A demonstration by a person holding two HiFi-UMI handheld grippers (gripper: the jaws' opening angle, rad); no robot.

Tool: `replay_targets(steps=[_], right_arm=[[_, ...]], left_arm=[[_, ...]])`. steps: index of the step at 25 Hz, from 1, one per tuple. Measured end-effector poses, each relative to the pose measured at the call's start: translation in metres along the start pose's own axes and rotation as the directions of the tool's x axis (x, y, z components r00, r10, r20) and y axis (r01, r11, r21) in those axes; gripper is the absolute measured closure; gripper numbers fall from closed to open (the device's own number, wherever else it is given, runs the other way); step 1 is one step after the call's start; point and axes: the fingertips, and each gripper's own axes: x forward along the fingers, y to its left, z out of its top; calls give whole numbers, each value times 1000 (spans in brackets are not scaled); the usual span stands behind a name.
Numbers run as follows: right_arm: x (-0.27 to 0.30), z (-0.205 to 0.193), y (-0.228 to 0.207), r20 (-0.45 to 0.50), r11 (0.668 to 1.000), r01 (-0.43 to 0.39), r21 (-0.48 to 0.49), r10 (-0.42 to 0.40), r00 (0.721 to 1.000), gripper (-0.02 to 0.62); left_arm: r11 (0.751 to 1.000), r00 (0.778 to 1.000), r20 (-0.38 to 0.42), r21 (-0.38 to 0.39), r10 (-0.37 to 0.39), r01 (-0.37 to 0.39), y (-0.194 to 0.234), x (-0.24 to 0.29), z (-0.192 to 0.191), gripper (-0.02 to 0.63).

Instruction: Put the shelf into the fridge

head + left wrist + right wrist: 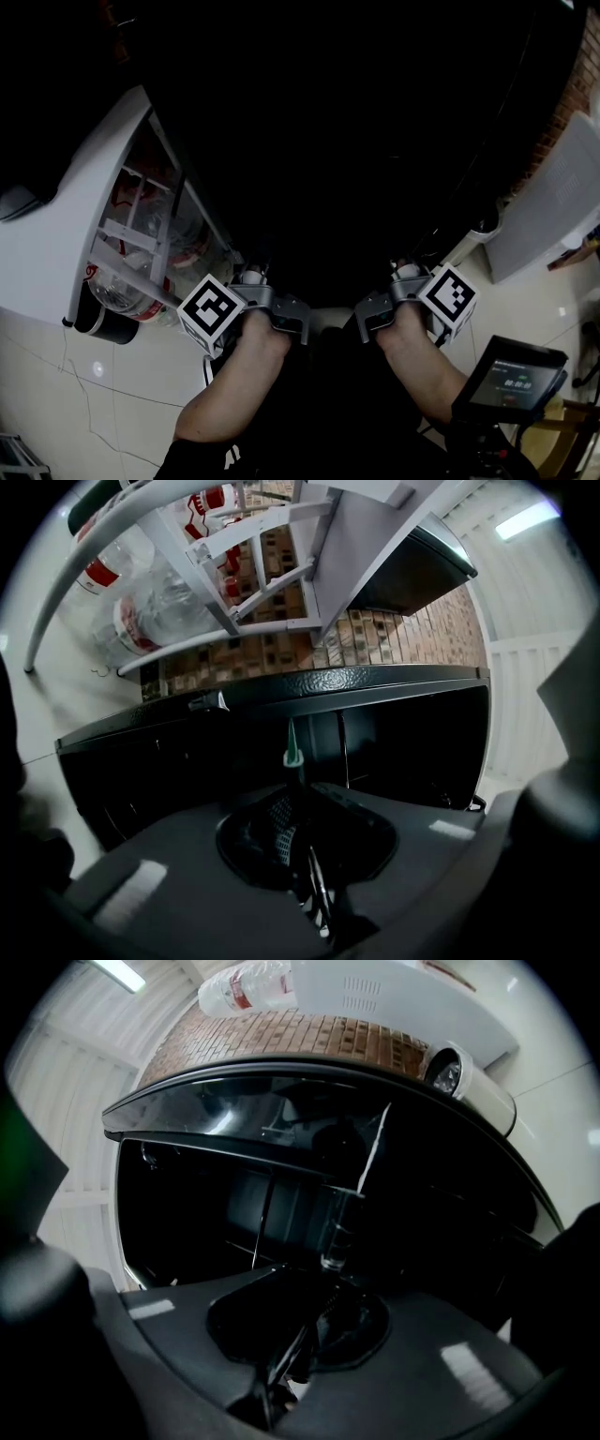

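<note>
The fridge (356,141) stands open, its inside black and unlit. Both grippers are held side by side at its lower front. The shelf is a thin clear pane that I see only edge-on. In the left gripper view its green-tipped edge (292,747) rises straight out of my left gripper (292,789), whose jaws are shut on it. In the right gripper view a pale glassy edge (375,1152) leads away from my right gripper (330,1283), which is also shut on the pane. In the head view the left gripper (251,275) and right gripper (405,272) point into the dark, where the pane itself is hidden.
The white fridge door (56,244) hangs open at the left, with plastic bottles (141,234) in its rack. A white appliance (553,206) and a brick wall (572,75) are at the right. A device with a lit screen (511,380) sits at the lower right on the tiled floor.
</note>
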Motion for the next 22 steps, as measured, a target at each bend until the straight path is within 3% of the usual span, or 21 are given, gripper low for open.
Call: replay_targets(steps=[8,22], right_arm=[[6,-2,-1,-9,1000,24,3,-24,1000,568],[26,18,4,95,999,43,-20,-41,995,565]], left_arm=[[1000,999,40,-5,0,0,3,8,7,589],[993,996,91,117,9,-19,-9,25,1,581]])
